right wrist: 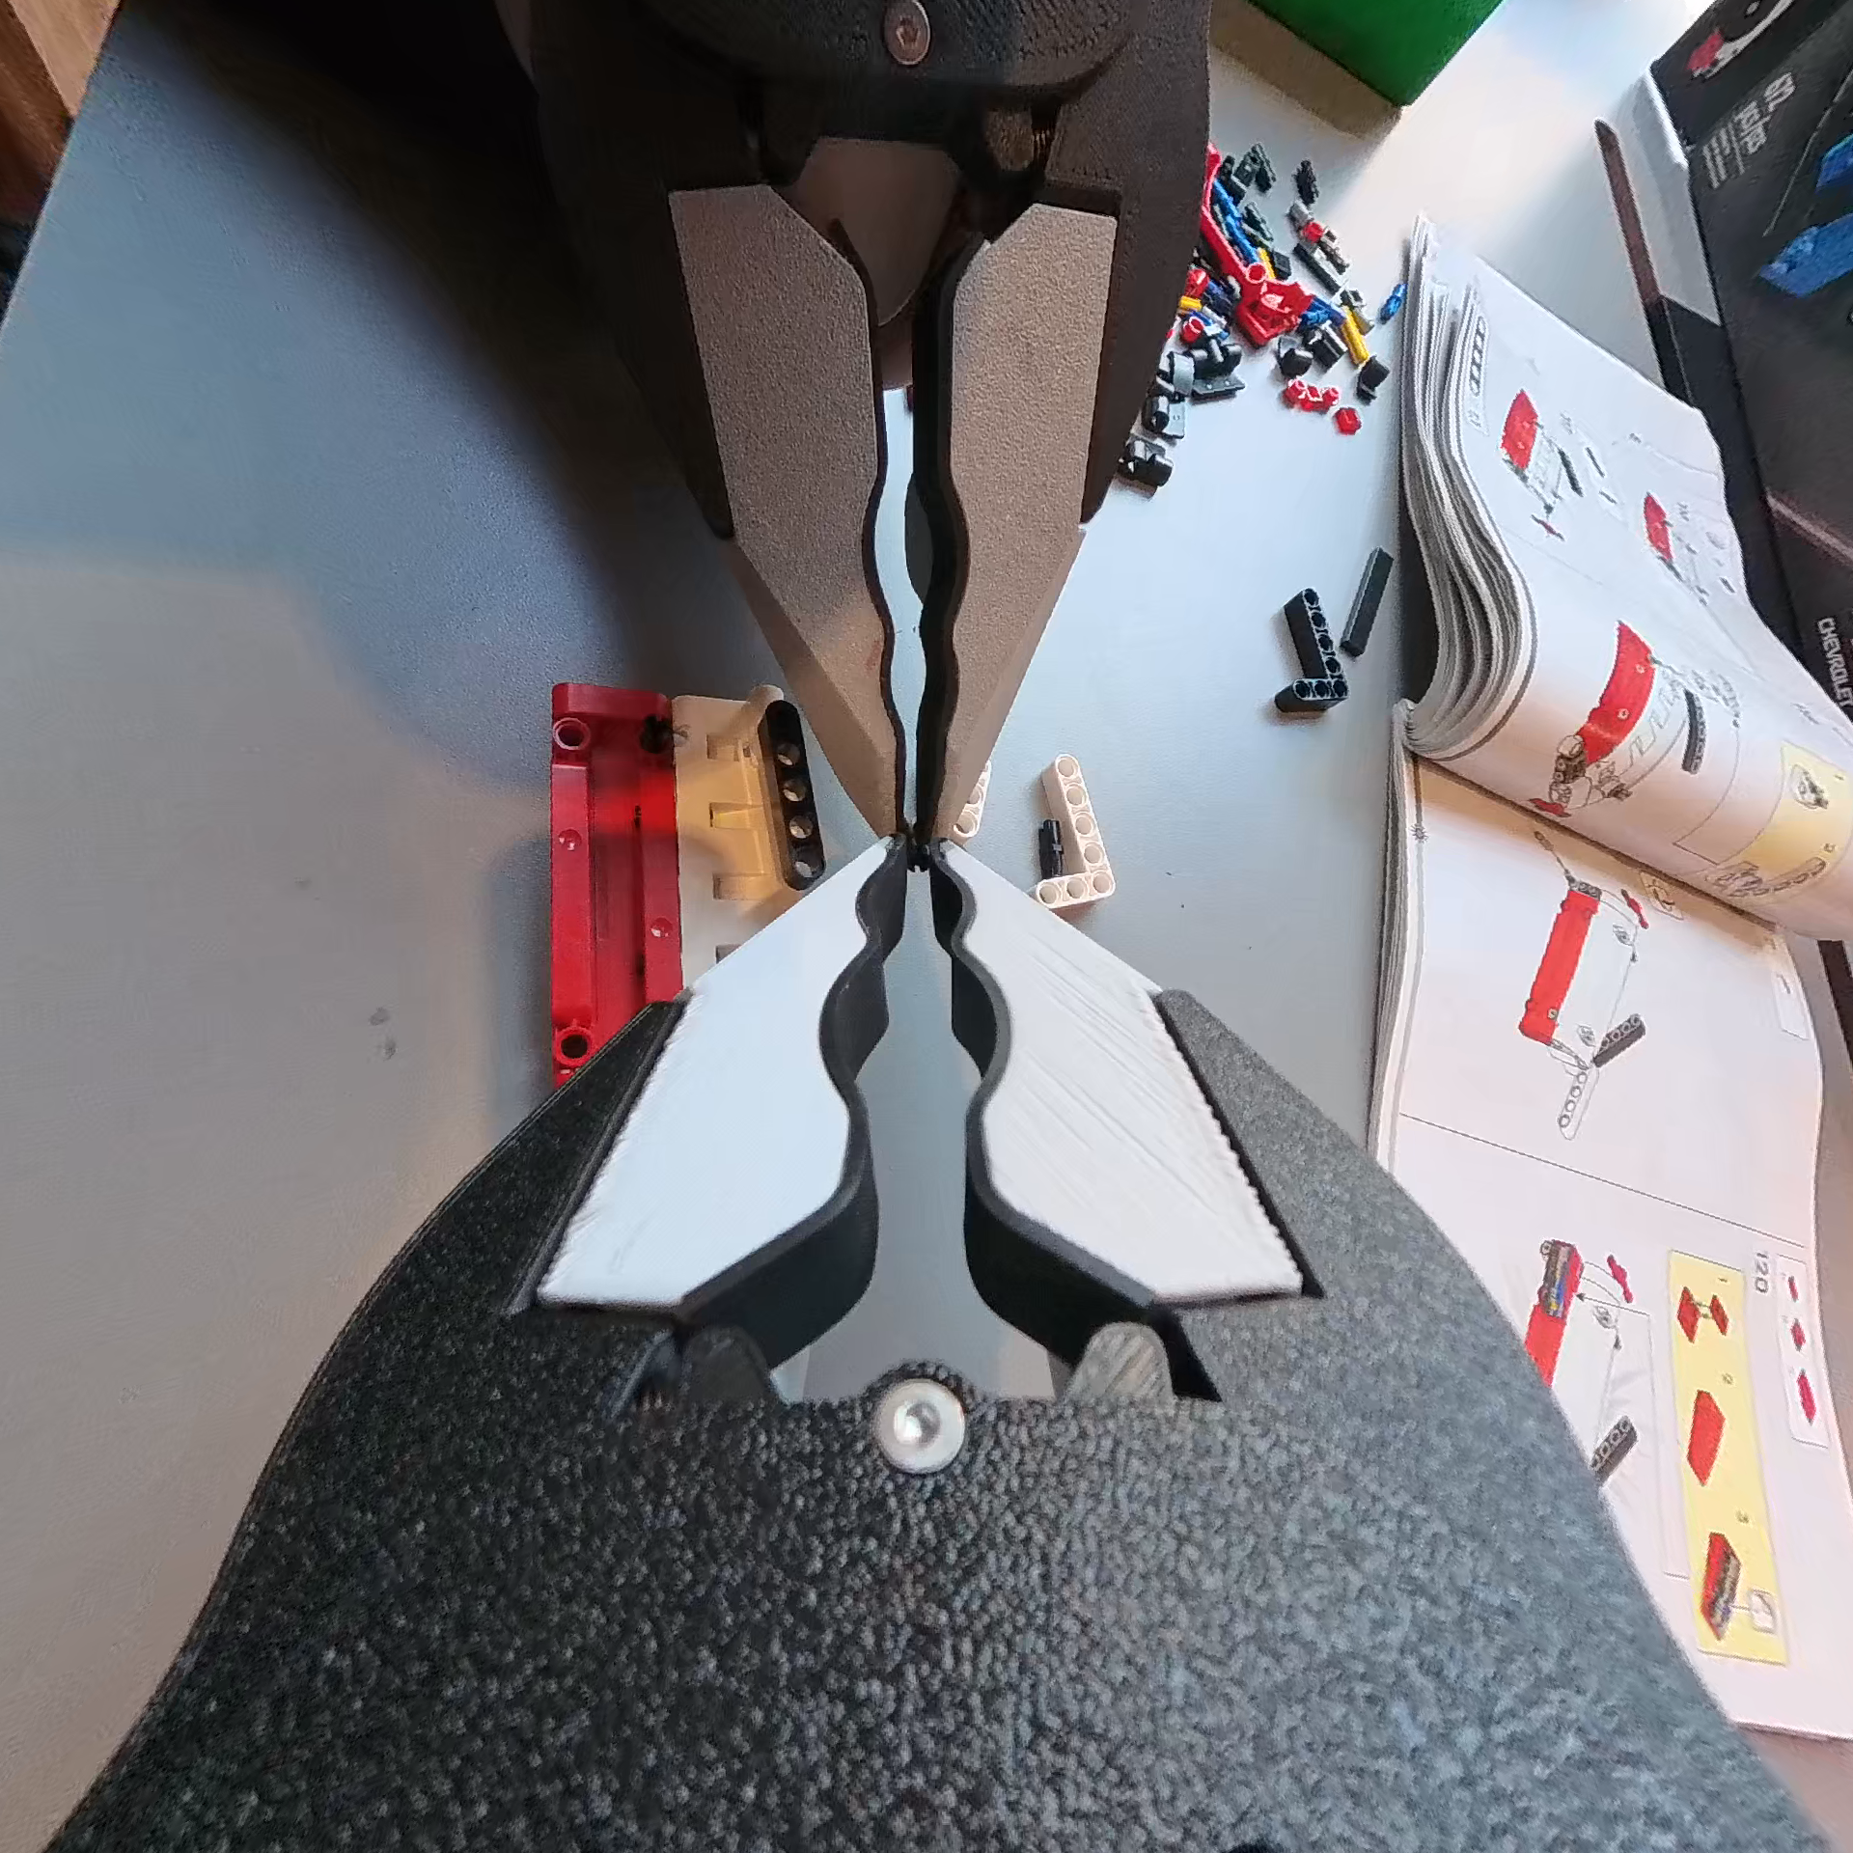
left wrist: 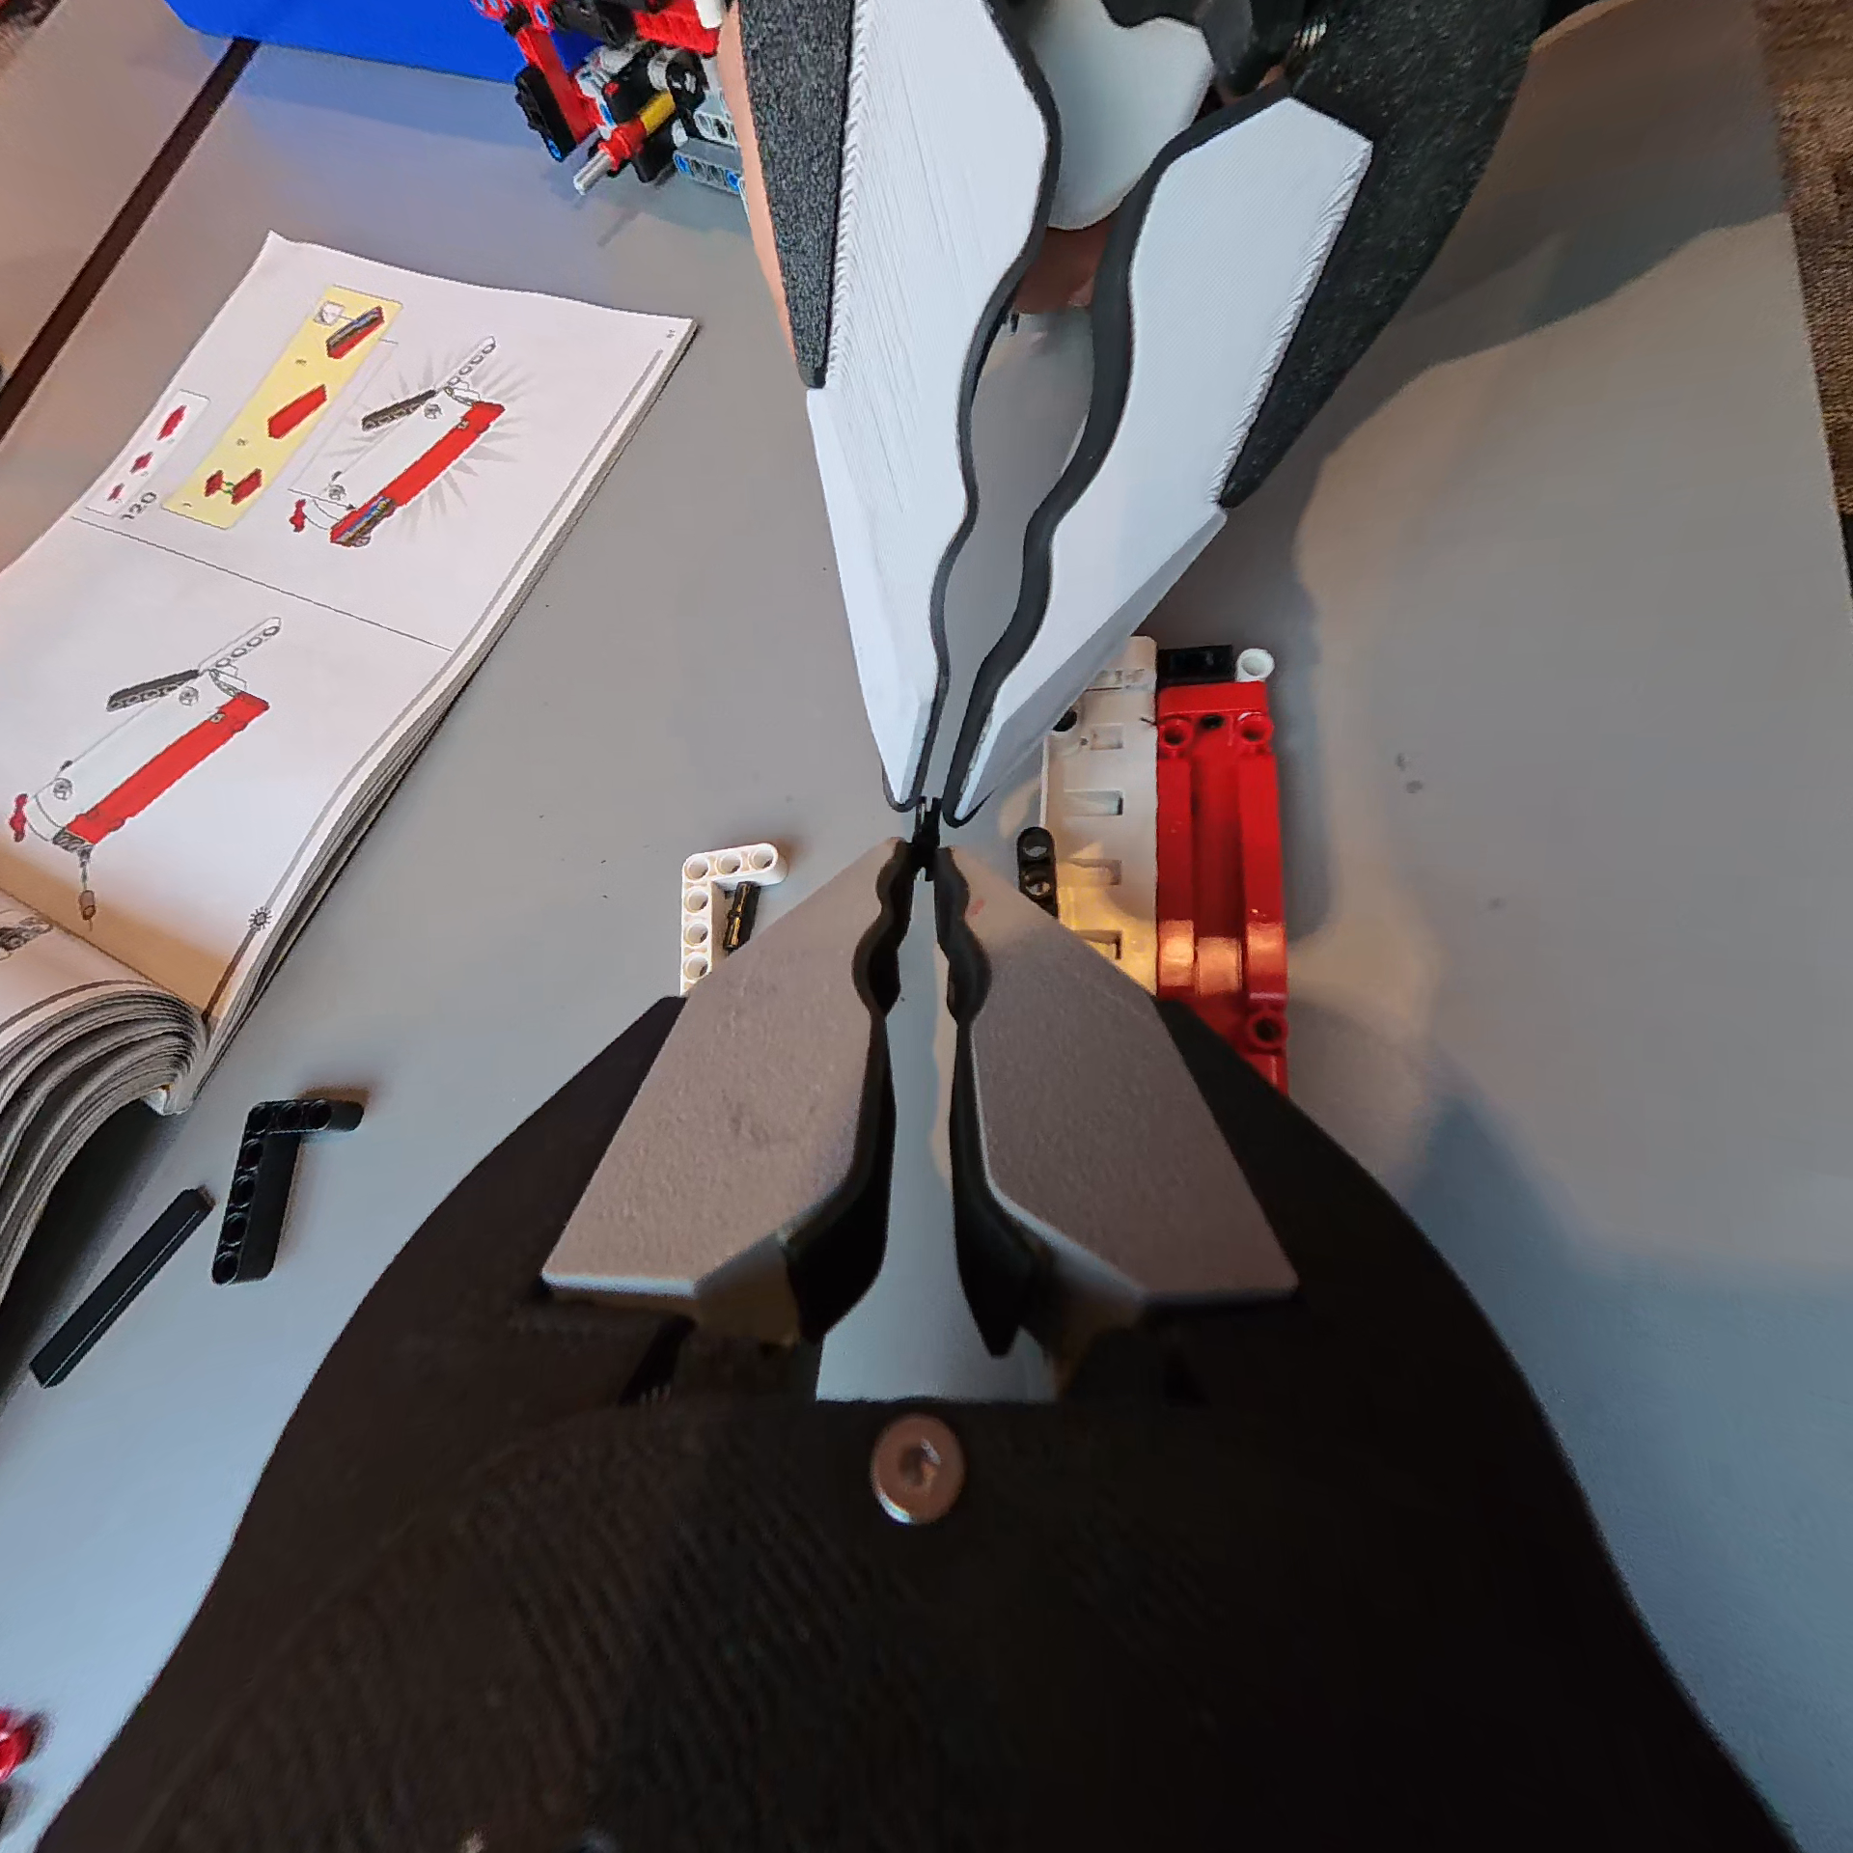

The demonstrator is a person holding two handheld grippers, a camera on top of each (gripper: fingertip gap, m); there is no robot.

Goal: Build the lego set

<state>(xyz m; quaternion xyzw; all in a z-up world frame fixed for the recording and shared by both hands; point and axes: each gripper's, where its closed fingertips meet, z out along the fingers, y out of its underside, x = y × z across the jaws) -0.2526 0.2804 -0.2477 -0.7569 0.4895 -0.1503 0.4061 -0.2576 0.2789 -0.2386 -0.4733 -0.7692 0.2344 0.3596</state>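
Here the two grippers meet tip to tip above the middle of the grey table (left wrist: 602, 642). The left gripper (left wrist: 919, 870), with grey fingers, and the right gripper (right wrist: 910, 858), with white fingers, each have their tips pinched together on opposite ends of one tiny black pin (left wrist: 927, 828), held between them in the air.

Just beyond the tips lies a red panel (left wrist: 1218, 862) flat on the table, with a white panel (left wrist: 1103, 812) touching its side and a short black beam (right wrist: 792, 792) against the white one. A white L-shaped piece (left wrist: 717, 902) with a small black peg beside it lies close by. A black L-shaped piece (left wrist: 266, 1183) and a black bar (left wrist: 120, 1288) lie near the open instruction booklet (left wrist: 251, 622), toward the table's edge. A heap of loose pieces (right wrist: 1263, 301) sits farther along that side.
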